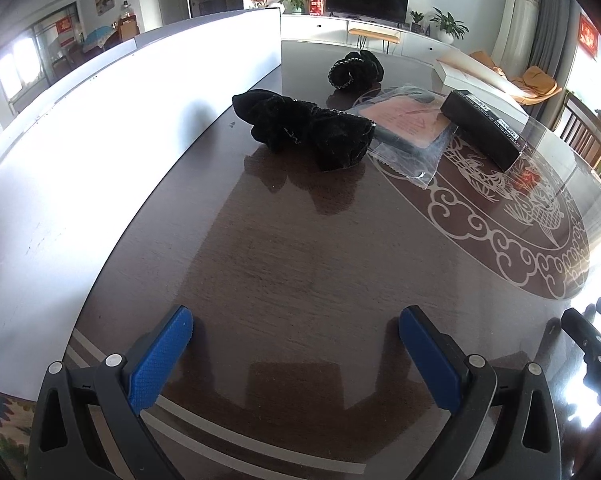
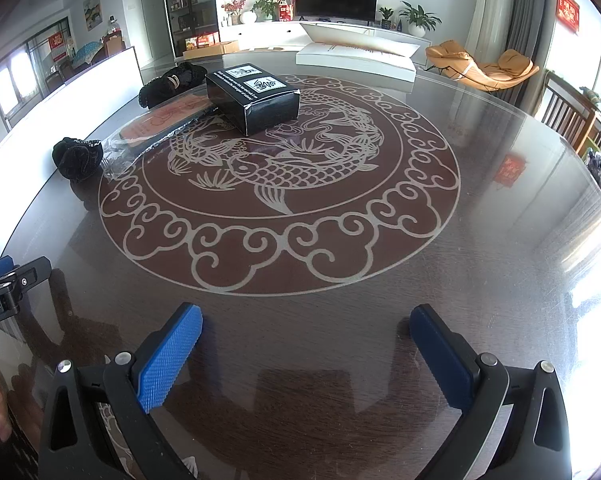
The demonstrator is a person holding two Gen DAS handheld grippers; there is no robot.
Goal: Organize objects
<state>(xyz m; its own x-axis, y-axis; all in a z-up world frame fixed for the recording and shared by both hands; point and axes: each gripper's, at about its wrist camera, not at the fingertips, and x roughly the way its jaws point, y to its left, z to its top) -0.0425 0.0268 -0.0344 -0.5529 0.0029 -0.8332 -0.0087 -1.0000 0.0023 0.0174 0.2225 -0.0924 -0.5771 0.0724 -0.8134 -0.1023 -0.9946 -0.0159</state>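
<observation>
Spreading beneath both cameras, the dark glossy round counter [image 2: 340,264] with its pale carp medallion carries everything on its far left part, beside a long white box [image 1: 112,128]. The black rectangular cardboard box [image 2: 252,100] rests partly on a clear plastic sleeve holding a pink card [image 1: 404,128]. A large black velvet scrunchie [image 1: 312,132] touches that sleeve's near corner; a second black scrunchie [image 1: 356,70] lies just behind. Both the left tongs [image 1: 296,352] and the right tongs [image 2: 306,350] hover wide apart, gripping nothing. No sorting looks begun, judging by the heap. The next move likely calls for reaching forward to the nearest scrunchie and closing on its soft bulk.
</observation>
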